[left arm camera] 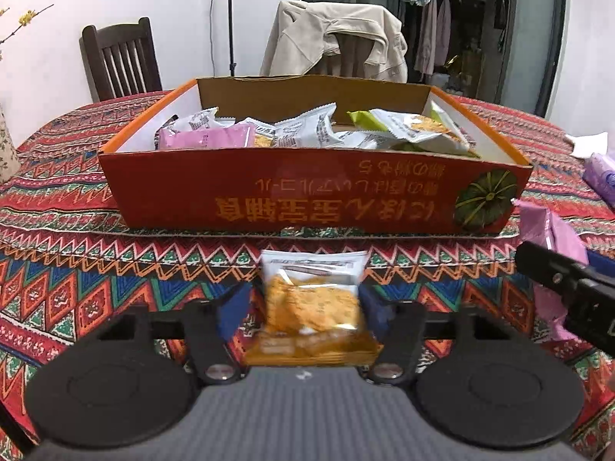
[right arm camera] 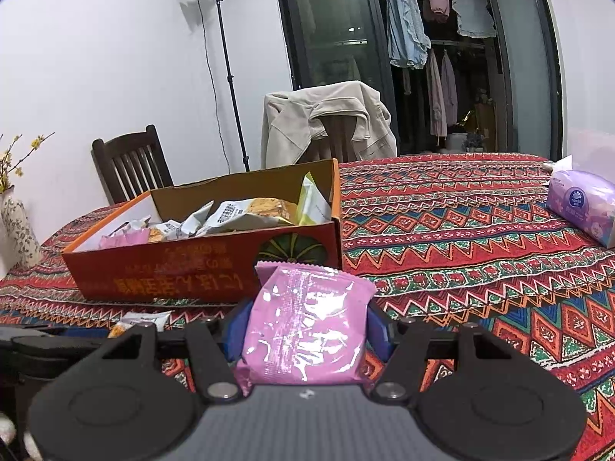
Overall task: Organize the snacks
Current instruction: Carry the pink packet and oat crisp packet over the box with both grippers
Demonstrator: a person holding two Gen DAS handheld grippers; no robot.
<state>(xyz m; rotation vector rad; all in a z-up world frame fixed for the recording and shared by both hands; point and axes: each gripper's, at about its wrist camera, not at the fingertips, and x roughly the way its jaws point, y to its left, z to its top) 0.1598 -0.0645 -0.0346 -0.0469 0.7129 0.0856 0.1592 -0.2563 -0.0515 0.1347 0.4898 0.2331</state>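
Observation:
In the left wrist view, a clear-fronted packet of yellow-orange snacks (left arm camera: 313, 303) lies between the blue pads of my left gripper (left arm camera: 303, 299), which is shut on it just above the patterned tablecloth. Straight ahead stands the orange cardboard box (left arm camera: 307, 199), which holds several white, green and pink snack packets. My right gripper (right arm camera: 307, 322) is shut on a pink snack packet (right arm camera: 303, 330), held in front of the box's near right corner (right arm camera: 300, 253). From the left wrist view, that gripper (left arm camera: 569, 288) and its pink packet (left arm camera: 553, 238) show at the right edge.
A purple tissue pack (right arm camera: 580, 207) lies at the table's far right. A flowered vase (right arm camera: 19, 230) stands at the left edge. A dark wooden chair (right arm camera: 130, 165) and a chair draped with a beige jacket (right arm camera: 330, 123) stand behind the table, beside a lamp stand (right arm camera: 226, 65).

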